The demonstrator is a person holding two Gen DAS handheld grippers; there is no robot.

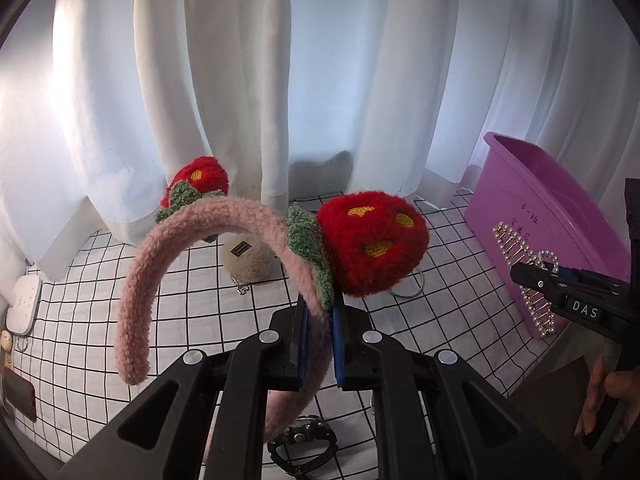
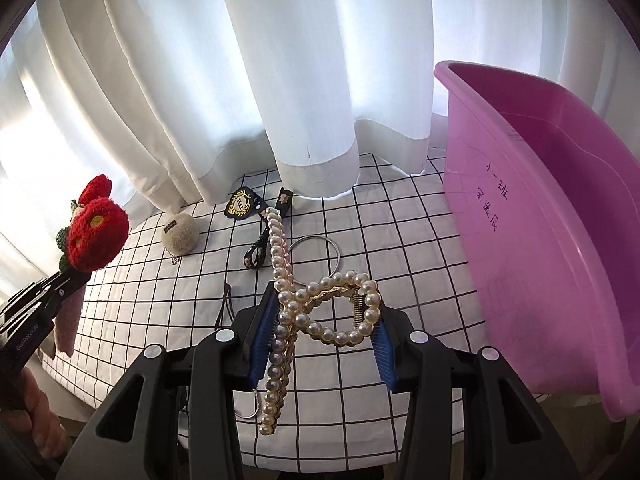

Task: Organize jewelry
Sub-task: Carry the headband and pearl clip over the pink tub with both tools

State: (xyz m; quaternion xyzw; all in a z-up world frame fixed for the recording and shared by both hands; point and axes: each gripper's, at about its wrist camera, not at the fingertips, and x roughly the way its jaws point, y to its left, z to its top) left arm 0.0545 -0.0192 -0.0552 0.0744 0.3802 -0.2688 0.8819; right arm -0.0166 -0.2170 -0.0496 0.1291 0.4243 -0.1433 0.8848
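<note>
My left gripper (image 1: 319, 320) is shut on a pink fluffy headband (image 1: 208, 220) with two red strawberry pompoms (image 1: 372, 244), held above the checked table. It also shows at the left of the right wrist view (image 2: 96, 236). My right gripper (image 2: 320, 320) is shut on a pearl hair claw clip (image 2: 288, 300), held above the table, left of the purple plastic bin (image 2: 560, 240). In the left wrist view the pearl clip (image 1: 520, 256) hangs in front of the bin (image 1: 532, 208).
On the checked tablecloth (image 2: 400, 240) lie a beige pompom (image 2: 181, 234), a black and gold badge (image 2: 241, 204), a black strap clip (image 2: 268, 236) and a metal ring (image 2: 316, 252). A black watch (image 1: 302, 440) lies below my left gripper. White curtains hang behind. A phone (image 1: 20, 396) lies at the left.
</note>
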